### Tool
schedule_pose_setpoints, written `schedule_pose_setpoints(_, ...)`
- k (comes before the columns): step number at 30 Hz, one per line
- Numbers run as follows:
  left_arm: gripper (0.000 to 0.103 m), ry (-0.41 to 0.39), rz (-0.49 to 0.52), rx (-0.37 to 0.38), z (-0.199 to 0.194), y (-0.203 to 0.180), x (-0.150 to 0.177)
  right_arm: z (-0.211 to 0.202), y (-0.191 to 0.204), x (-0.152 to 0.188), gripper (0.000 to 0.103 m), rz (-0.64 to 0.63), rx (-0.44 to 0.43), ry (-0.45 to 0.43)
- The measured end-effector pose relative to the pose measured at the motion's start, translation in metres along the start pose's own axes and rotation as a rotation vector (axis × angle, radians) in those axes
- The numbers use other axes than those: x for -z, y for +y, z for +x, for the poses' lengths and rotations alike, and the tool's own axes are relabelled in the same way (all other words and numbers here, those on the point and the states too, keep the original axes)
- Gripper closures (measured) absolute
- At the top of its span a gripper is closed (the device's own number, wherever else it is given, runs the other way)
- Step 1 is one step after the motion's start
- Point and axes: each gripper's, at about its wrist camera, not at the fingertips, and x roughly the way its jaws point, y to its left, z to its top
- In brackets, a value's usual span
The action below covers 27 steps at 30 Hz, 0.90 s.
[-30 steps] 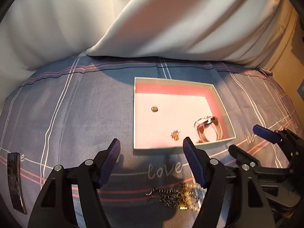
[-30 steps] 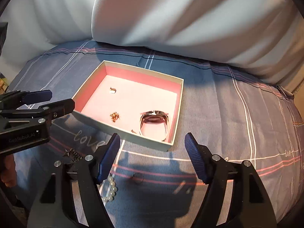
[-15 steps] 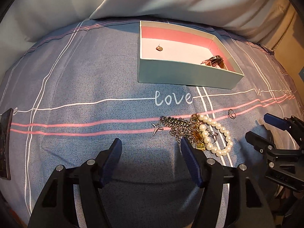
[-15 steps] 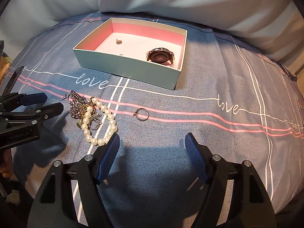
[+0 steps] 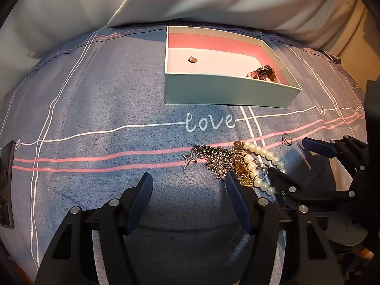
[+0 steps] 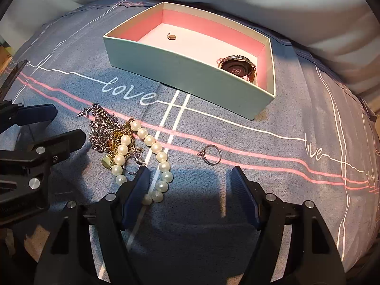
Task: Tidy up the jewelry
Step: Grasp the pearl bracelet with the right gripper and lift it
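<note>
A pale green box with a pink inside [image 5: 228, 92] [image 6: 180, 71] sits on the blue bedspread. In it lie a watch [image 6: 237, 68] [image 5: 263, 72] and a small earring [image 6: 171, 37] [image 5: 192, 59]. In front of the box lies a tangle: a silver chain with a star charm [image 5: 211, 158] [image 6: 102, 128], a pearl bracelet [image 5: 258, 163] [image 6: 152, 152] and a gold piece [image 5: 242, 171]. A thin ring [image 6: 212, 154] [image 5: 286, 139] lies apart to the right. My left gripper [image 5: 188, 190] is open, low, just before the chain. My right gripper [image 6: 191, 185] is open, just before the ring.
White pillows [image 5: 213, 0] lie behind the box. A dark flat object [image 5: 6, 185] lies at the far left of the bedspread. The right gripper shows in the left wrist view [image 5: 299, 161], close beside the pearls.
Both grippers have pulled back from over the box and dropped low toward the bedspread. The tangle and the ring are now close in front of the open fingers.
</note>
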Motion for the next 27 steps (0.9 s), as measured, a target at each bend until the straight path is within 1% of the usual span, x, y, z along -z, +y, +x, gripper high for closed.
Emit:
schedule_pose_setpoints(1,0.041,0.002,0.005,-0.003,0.001,-0.002,0.000,-0.001,-0.003,0.002,0.032,0.005,0.007,0.009)
schedule_pose_setpoints(3,0.041,0.003,0.009,0.010,0.002,-0.004,0.001,-0.003,-0.013,0.006,0.032,0.033,-0.007,0.021)
schedule_pose_setpoints(5,0.041,0.003,0.014,0.010,0.003,-0.006,0.000,-0.004,-0.021,0.010,0.032,0.050,0.025,0.037)
schedule_pose_setpoints(7,0.041,0.002,0.011,0.013,0.003,-0.007,0.000,-0.009,-0.027,0.011,0.032,0.075,-0.007,0.028)
schedule_pose_setpoints(9,0.041,0.004,0.009,0.018,0.003,-0.006,-0.001,-0.016,-0.026,0.011,0.032,0.092,-0.076,0.003)
schedule_pose_setpoints(10,0.041,0.004,0.008,0.017,0.004,-0.007,-0.001,-0.017,-0.023,0.011,0.032,0.083,-0.096,0.003)
schedule_pose_setpoints(13,0.041,0.003,0.002,0.034,0.003,-0.009,-0.004,-0.014,-0.008,0.013,0.028,0.033,-0.124,0.016)
schedule_pose_setpoints(15,0.041,-0.002,0.009,0.035,0.002,-0.012,-0.006,-0.005,-0.001,0.016,0.029,0.019,-0.134,0.042)
schedule_pose_setpoints(16,0.041,-0.003,0.010,0.038,0.001,-0.012,-0.006,-0.006,0.000,0.017,0.038,0.015,-0.146,0.030)
schedule_pose_setpoints(17,0.041,-0.003,0.010,0.039,0.001,-0.013,-0.006,-0.008,0.001,0.016,0.057,0.011,-0.179,0.028)
schedule_pose_setpoints(19,0.041,-0.001,0.009,0.044,0.002,-0.014,-0.007,-0.013,0.002,0.014,0.078,0.001,-0.190,0.024)
schedule_pose_setpoints(21,0.041,0.000,0.009,0.052,0.002,-0.016,-0.007,-0.015,-0.001,0.014,0.080,0.009,-0.204,0.022)
schedule_pose_setpoints(23,0.041,-0.001,0.021,0.057,0.001,-0.019,-0.006,-0.021,-0.007,0.014,0.081,0.032,-0.203,-0.008)
schedule_pose_setpoints(25,0.041,-0.005,0.042,0.069,0.000,-0.025,-0.006,-0.031,-0.017,0.014,0.093,0.050,-0.172,-0.036)
schedule_pose_setpoints(26,0.041,-0.007,0.058,0.082,-0.001,-0.030,-0.006,-0.036,-0.021,0.013,0.093,0.059,-0.165,-0.045)
schedule_pose_setpoints(27,0.041,-0.008,0.076,0.089,-0.001,-0.036,-0.005,-0.039,-0.026,0.012,0.093,0.060,-0.137,-0.051)
